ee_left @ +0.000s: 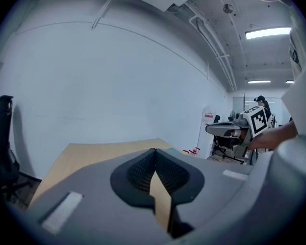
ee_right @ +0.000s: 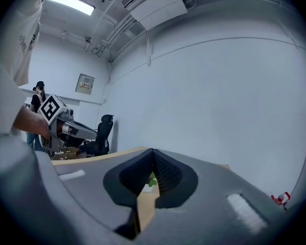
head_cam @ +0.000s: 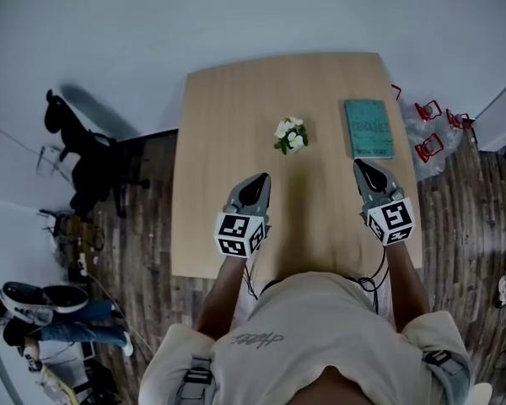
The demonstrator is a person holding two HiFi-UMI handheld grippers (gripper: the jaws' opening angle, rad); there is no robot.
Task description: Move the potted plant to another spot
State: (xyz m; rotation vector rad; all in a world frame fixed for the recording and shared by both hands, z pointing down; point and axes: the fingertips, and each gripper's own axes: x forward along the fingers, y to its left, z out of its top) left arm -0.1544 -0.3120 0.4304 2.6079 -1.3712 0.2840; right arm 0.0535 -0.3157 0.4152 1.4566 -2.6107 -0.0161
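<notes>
A small potted plant [head_cam: 291,135] with white flowers and green leaves stands near the middle of the wooden table [head_cam: 228,142]. My left gripper [head_cam: 259,179] hovers over the table just in front of it and slightly left, shut and empty. My right gripper [head_cam: 359,165] hovers to the plant's right, shut with nothing held. In the left gripper view the jaws [ee_left: 154,152] meet at their tips above the tabletop. Through the slit below the closed tips, the right gripper view [ee_right: 152,152] shows a sliver of the plant [ee_right: 152,179].
A teal book [head_cam: 368,128] lies on the table's right side, just beyond my right gripper. A black office chair [head_cam: 88,154] stands left of the table. Red clips and clear plastic [head_cam: 430,129] lie on the floor to the right. A person's legs [head_cam: 42,310] are at bottom left.
</notes>
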